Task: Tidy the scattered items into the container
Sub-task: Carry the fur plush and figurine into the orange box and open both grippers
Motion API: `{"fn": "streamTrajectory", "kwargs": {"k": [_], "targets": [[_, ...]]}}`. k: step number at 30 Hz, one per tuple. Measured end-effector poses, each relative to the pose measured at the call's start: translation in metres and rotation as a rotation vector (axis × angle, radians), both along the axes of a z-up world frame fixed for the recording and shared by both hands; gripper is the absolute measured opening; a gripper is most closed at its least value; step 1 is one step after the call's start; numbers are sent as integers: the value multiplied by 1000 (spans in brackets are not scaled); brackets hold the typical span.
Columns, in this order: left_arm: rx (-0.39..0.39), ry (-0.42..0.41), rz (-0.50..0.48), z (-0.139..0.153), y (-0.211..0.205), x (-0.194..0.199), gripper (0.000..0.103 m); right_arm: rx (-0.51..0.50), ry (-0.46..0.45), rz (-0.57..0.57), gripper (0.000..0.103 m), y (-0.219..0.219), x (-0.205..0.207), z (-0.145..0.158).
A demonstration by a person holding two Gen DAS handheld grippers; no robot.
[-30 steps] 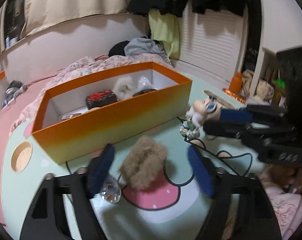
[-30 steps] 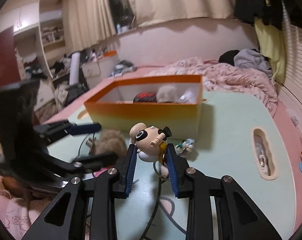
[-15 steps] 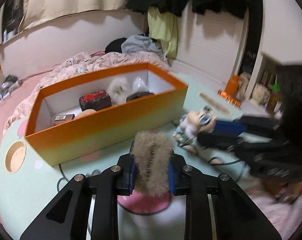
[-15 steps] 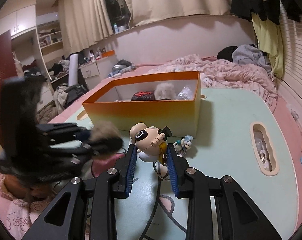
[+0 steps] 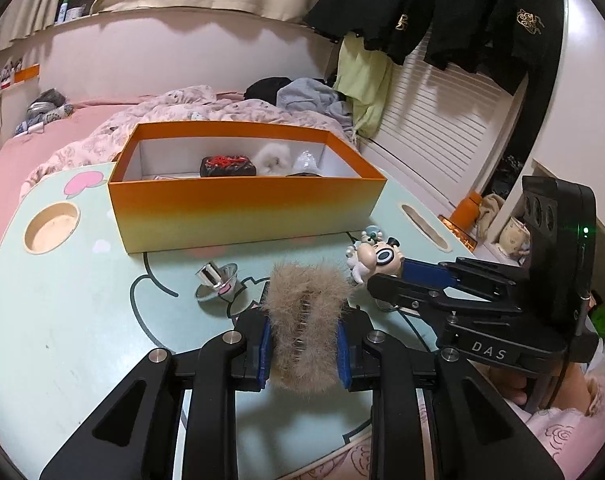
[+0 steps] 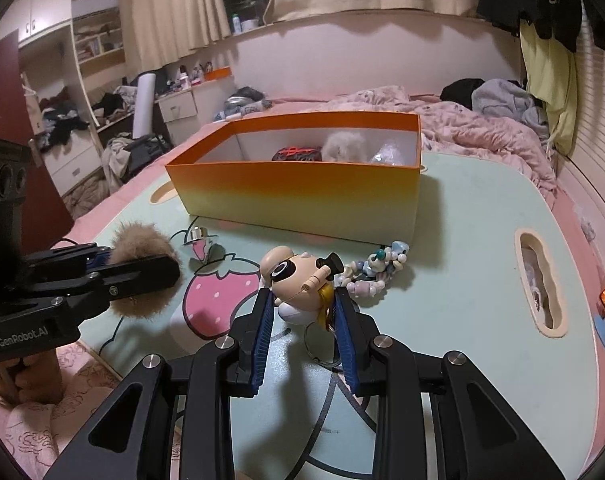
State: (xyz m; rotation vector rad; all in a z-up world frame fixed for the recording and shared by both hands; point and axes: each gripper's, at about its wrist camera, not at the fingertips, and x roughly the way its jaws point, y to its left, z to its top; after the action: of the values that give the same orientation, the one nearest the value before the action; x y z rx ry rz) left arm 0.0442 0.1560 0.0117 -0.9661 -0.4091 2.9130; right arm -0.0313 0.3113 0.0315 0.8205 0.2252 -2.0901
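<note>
My left gripper (image 5: 304, 350) is shut on a tan furry hair clip (image 5: 306, 320) and holds it above the mint-green table. It also shows in the right wrist view (image 6: 142, 268). My right gripper (image 6: 302, 320) is shut on a cartoon figurine (image 6: 298, 280) with round glasses and a black hat; the figurine shows in the left wrist view (image 5: 376, 258). The orange box (image 5: 242, 208) stands beyond both grippers and holds a black-and-red item (image 5: 227, 165), a white fluffy ball (image 5: 272, 158) and a clear bag. A bead bracelet (image 6: 376, 270) lies in front of the box.
A small silver cup-shaped piece (image 5: 214, 280) lies on the table (image 5: 62, 320) in front of the box. The table has a round recess (image 5: 52, 228) at left and an oblong slot (image 6: 540, 284) at right. A bed with clothes lies behind.
My left gripper closed on the furry clip and lifted it off the table. My right gripper kept hold of the figurine and rose a little.
</note>
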Motion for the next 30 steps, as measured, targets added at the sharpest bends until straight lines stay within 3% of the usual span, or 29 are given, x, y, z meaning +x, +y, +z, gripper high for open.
{"fn": "streamTrajectory", "kwargs": {"k": [20, 30], "targets": [[8, -10, 18, -1, -6, -3, 26, -21, 4, -10, 29, 2, 1, 5], [27, 15, 35, 15, -21, -15, 26, -75, 2, 13, 29, -7, -9, 30]]}}
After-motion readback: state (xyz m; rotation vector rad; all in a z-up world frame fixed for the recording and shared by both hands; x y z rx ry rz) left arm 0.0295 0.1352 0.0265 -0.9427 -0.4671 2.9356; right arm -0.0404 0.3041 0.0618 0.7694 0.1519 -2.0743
